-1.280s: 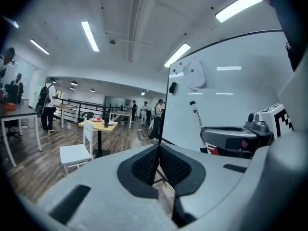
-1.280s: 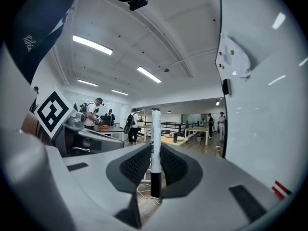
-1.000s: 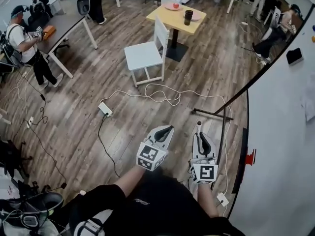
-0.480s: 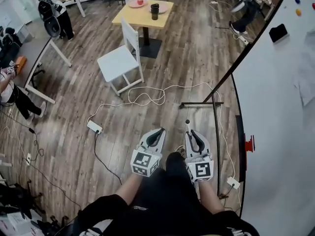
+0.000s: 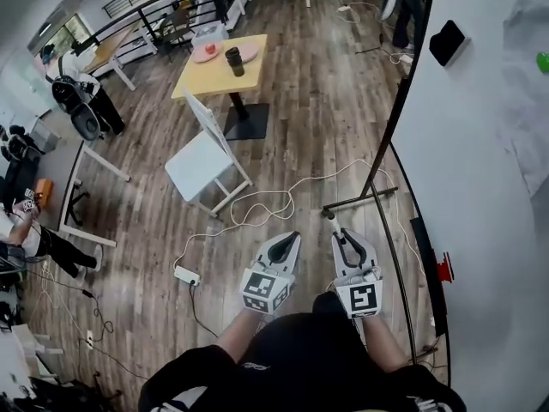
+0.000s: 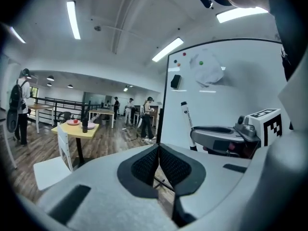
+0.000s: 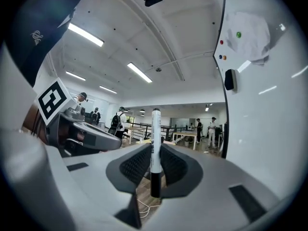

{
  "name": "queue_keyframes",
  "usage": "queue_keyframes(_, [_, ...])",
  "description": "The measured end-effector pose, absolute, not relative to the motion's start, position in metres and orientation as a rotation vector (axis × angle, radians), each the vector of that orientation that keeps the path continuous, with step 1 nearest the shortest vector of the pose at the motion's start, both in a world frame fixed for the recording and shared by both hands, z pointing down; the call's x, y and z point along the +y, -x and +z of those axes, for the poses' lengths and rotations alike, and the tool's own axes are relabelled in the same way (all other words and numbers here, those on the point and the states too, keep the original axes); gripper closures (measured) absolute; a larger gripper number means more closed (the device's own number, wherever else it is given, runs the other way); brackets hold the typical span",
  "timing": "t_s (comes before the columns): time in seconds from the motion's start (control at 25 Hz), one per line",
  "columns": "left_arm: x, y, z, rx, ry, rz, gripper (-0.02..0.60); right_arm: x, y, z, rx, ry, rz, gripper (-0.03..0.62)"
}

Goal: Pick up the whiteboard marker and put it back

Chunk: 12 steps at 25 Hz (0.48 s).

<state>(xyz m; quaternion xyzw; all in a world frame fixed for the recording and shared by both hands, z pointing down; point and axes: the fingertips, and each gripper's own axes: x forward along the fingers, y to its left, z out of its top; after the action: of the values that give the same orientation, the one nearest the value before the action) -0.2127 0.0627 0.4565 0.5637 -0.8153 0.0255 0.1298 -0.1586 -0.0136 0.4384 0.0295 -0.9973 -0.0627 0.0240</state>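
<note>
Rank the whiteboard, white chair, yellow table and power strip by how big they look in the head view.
1. whiteboard: by far the largest.
2. white chair and yellow table: about alike; the chair is nearer the camera, so I won't rank them.
3. power strip: smallest.

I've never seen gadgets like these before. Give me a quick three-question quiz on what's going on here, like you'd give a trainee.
1. True or false: the left gripper has its jaws together with nothing between them.
2. What does the right gripper hold? A) a spoon B) a whiteboard marker, standing upright between the jaws C) a sponge
3. One word: what colour is the top of the table that has the dark cup standing on it?

Key: 1 true; 2 B; 3 yellow.
</note>
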Motion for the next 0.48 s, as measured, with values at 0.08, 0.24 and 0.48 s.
queue_keyframes(0.08, [0.034,0.217,0.458,-2.347,-1.672,0.087,0.574,-0.037,0.160,0.440,-3.084,-0.134,-0.199,0.539])
queue_keyframes(0.24, [-0.017,0.218,0.472,-2.277,-1.718,0.098,0.574,-0.077,0.158,0.455,-3.047,-0.194,-0.144,0.539])
queue_keyframes(0.48, [-0.070,0.211,0.489,-2.146,-1.799,0.141,0.574,-0.132,0.148,0.470,-2.972,-0.357,-0.081,0.539])
